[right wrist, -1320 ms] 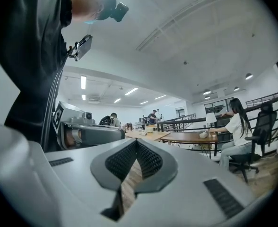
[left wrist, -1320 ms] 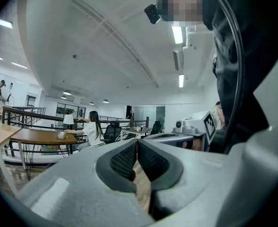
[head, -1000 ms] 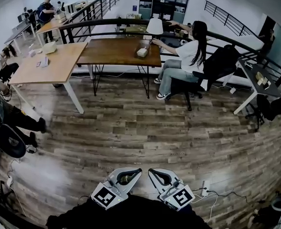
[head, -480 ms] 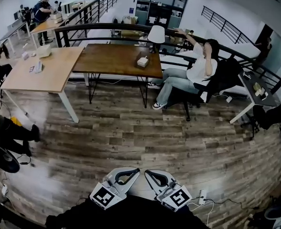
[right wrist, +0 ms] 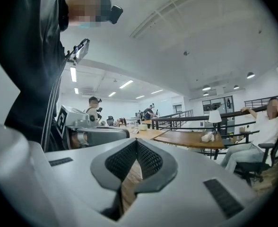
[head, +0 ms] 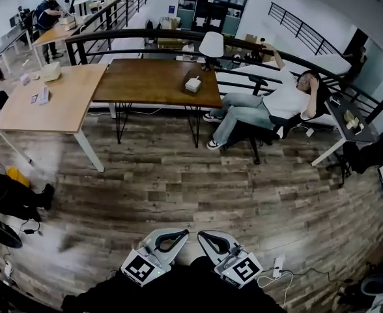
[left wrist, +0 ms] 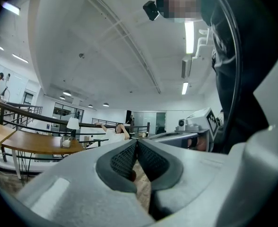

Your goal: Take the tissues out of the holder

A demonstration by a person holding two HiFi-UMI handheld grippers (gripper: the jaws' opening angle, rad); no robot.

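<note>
While both grippers are held low at the near edge of the head view, above the wood-plank floor [head: 178, 181], the left gripper [head: 185, 233] and the right gripper [head: 202, 235] sit side by side. Each has its jaws closed tip to tip on nothing. The small white tissue holder [head: 193, 84] stands far off on the dark brown wooden desk [head: 146, 77], near its right end, well apart from both grippers. White tissue possibly shows at its top. A white-shaded lamp [head: 211, 43] stands just beyond it.
</note>
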